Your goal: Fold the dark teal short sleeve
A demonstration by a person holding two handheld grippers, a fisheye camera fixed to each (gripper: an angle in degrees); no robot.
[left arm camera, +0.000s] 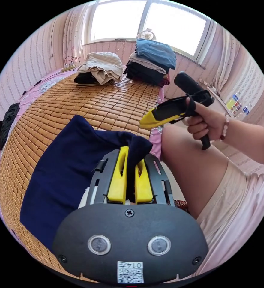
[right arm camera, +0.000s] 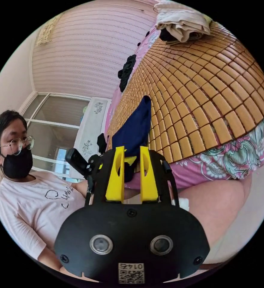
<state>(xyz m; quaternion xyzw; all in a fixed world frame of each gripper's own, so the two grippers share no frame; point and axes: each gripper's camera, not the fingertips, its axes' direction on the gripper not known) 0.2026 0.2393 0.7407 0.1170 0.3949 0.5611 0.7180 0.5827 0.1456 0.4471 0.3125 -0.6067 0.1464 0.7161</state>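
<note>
Left gripper (left arm camera: 131, 168) jaws pinch the shirt (left arm camera: 69, 168) edge, lifting it for a fold; right gripper (right arm camera: 131, 168) jaws gape, empty.

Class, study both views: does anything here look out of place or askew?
Only the shirt: it lies crumpled and skewed on the mat, one corner lifted and pinched in the left gripper. The right gripper is held open off the bed. The folded piles look tidy.

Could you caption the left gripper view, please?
Left hand-held gripper pinches navy garment on bamboo mat.
</note>
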